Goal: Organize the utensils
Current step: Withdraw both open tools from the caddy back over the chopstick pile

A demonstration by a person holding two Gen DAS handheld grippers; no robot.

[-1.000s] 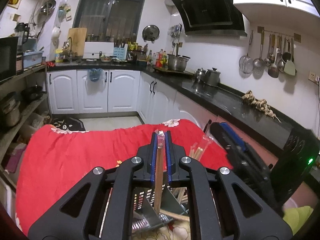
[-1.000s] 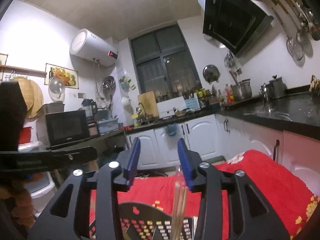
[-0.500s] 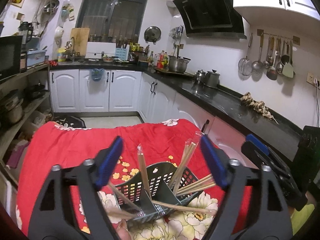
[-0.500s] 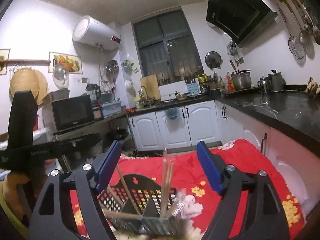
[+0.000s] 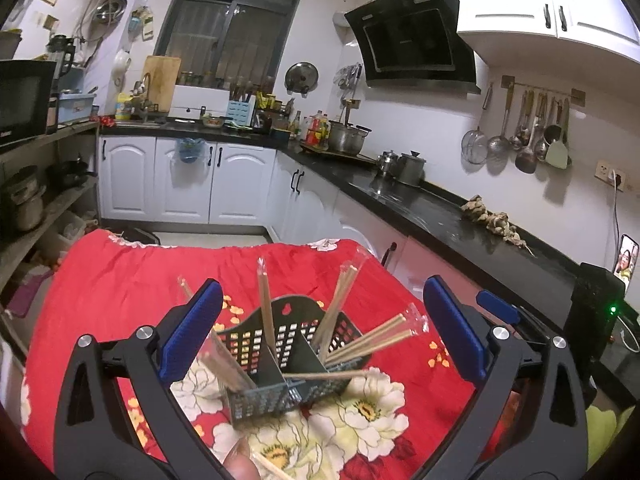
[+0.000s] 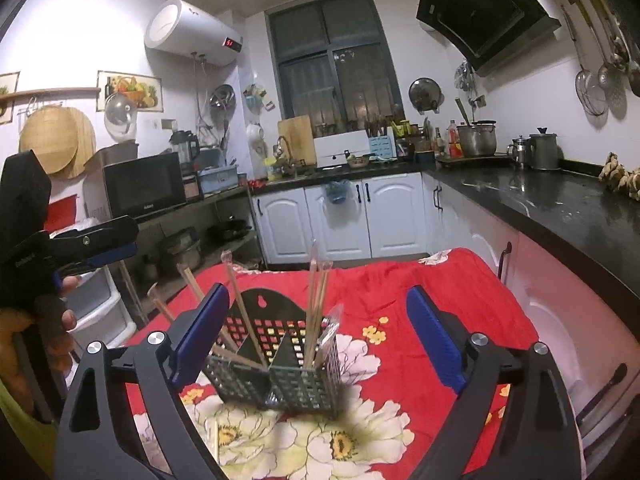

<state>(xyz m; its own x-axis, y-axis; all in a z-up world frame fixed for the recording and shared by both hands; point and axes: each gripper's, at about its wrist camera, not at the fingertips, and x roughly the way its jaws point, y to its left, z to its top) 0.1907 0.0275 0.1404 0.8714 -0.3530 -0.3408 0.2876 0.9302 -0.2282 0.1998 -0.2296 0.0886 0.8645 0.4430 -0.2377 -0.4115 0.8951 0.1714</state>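
A dark grey perforated basket with a middle divider stands on the red flowered cloth. Several wrapped wooden chopsticks stand or lean in both its halves. My left gripper hangs just short of the basket; its jaws are opening wide and nothing is between the pads. In the right wrist view the same basket sits ahead of my right gripper, whose jaws are also opening and hold nothing. One loose chopstick lies on the cloth in front of the basket.
A black countertop over white cabinets runs along the right. Shelves with a microwave and pots stand at the left. A hand carries the left gripper at the left edge of the right wrist view. A phone leans at the far right.
Both grippers went from shut on chopsticks to wide open and drew back from the basket. The released chopsticks now stand in the basket.
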